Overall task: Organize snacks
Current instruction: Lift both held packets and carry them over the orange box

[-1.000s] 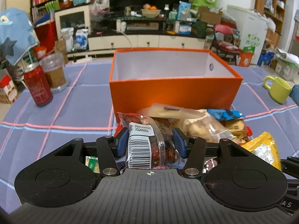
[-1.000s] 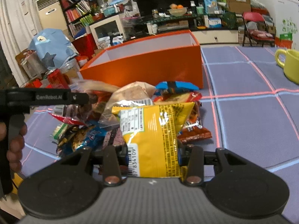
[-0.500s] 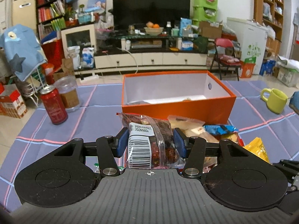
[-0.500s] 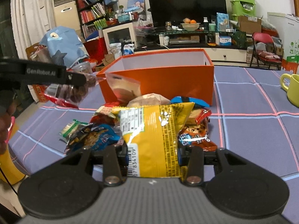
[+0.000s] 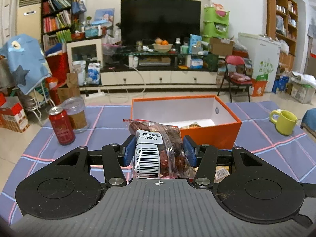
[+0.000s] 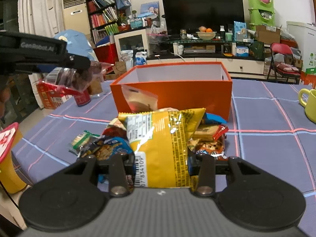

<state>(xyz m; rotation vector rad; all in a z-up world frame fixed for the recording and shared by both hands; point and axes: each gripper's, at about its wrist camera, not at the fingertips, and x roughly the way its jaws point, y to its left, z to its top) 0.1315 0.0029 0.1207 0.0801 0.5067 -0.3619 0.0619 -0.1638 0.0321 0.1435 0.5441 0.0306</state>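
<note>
Your left gripper [image 5: 159, 151] clenches the clear date bag [image 5: 158, 148], raised before the orange box [image 5: 207, 133] | your right gripper [image 6: 162, 162] grips the yellow packet [image 6: 164, 146] over the desk's snack pile [image 6: 110, 148].

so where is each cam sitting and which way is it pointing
Left wrist view: sits on the left gripper, raised above the table, facing the orange box and the TV wall; its two fingers clamp a clear bag of red snacks.
Right wrist view: sits on the right gripper, lower, facing the snack pile and box; its fingers clamp a yellow packet, and the left gripper shows at upper left.
Shared: box, red can, green mug.
</note>
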